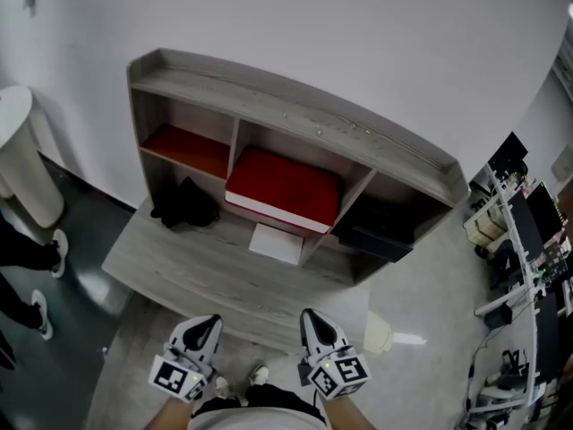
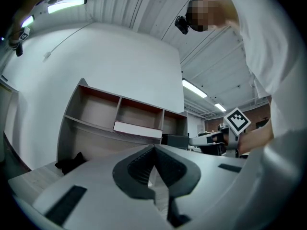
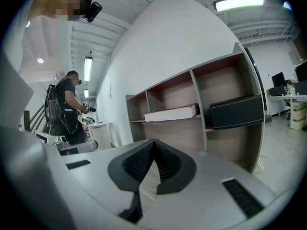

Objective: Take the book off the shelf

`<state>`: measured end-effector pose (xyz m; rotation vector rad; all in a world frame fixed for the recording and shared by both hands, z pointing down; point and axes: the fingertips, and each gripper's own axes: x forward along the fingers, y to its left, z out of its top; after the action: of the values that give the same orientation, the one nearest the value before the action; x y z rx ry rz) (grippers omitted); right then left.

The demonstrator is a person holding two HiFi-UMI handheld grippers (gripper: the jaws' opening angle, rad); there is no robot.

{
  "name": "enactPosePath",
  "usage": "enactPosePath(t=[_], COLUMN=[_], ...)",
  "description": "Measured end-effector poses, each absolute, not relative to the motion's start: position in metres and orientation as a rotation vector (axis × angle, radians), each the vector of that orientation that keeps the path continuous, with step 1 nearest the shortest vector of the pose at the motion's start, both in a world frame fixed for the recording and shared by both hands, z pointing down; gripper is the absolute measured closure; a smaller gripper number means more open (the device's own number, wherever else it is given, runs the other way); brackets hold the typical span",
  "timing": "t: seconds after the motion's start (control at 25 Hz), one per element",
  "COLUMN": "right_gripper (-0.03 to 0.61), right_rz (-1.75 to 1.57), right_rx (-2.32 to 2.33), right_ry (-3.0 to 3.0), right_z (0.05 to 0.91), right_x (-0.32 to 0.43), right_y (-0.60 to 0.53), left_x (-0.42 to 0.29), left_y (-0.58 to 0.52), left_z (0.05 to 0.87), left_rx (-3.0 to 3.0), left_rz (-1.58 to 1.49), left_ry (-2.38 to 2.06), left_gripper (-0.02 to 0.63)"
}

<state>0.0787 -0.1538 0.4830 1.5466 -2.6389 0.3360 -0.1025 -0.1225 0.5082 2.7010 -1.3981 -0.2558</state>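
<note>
Both tongs sit low in the head view, well short of the shelf unit (image 1: 295, 115), and neither carries anything. Your left gripper (image 1: 204, 328) has its jaws pressed together tip to tip. Your right gripper (image 1: 315, 322) is the same, pads meeting with nothing between.

The red book (image 1: 282, 186) lies flat in the middle compartment, white page edge facing you and its front poking out a little past the shelf board. That overhang is your gift. By my reading you're on the approach, and nothing of the task is done yet.

So spread the jaws before you arrive, not at the shelf. In both gripper views the jaws close side to side while the book lies flat. You'll likely want to roll the wrist so one jaw goes over the cover and one under it. Take the book on the overhanging edge, where the lower jaw has room beneath. The book sits above your jaw tips in both gripper views, so lift to its level and come in flat. Bite well in, since a thick book will probably droop from a corner pinch. The other gripper could steady it as it slides out.

Mind the neighbours:
- A black box (image 1: 376, 231) fills the right compartment.
- A black bundle (image 1: 185, 204) lies on the lower ledge at left.
- A white sheet (image 1: 276, 243) rests right under the book.

Pull straight toward yourself, clear of the dividers.
</note>
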Motion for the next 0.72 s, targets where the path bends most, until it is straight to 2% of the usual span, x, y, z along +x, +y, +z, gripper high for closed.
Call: enactPosePath(t=[0.32, 0.52, 0.64, 0.72], right_gripper=[0.554, 0.549, 0.489, 0.477], right_rz=[0.487, 0.683, 0.777, 0.853], right_rx=[1.520, 1.421, 1.323, 1.282], right_ry=[-2.771, -2.868, -2.926, -2.945], right_z=[0.477, 0.476, 0.476, 0.478], right_x=[0.099, 0.086, 0.072, 0.067], right_y=[-0.206, -0.237, -0.251, -0.257], left_x=[-0.116, -0.129, -0.122, -0.116], left_y=[-0.147, -0.156, -0.157, -0.153], left_z=[0.475, 0.465, 0.469, 0.473], left_rx=[2.697, 2.630, 2.602, 2.596], left_rz=[-0.242, -0.266, -0.275, -0.253], left_ry=[-1.561, -1.670, -1.666, -1.653], left_gripper=[0.597, 0.597, 0.597, 0.597])
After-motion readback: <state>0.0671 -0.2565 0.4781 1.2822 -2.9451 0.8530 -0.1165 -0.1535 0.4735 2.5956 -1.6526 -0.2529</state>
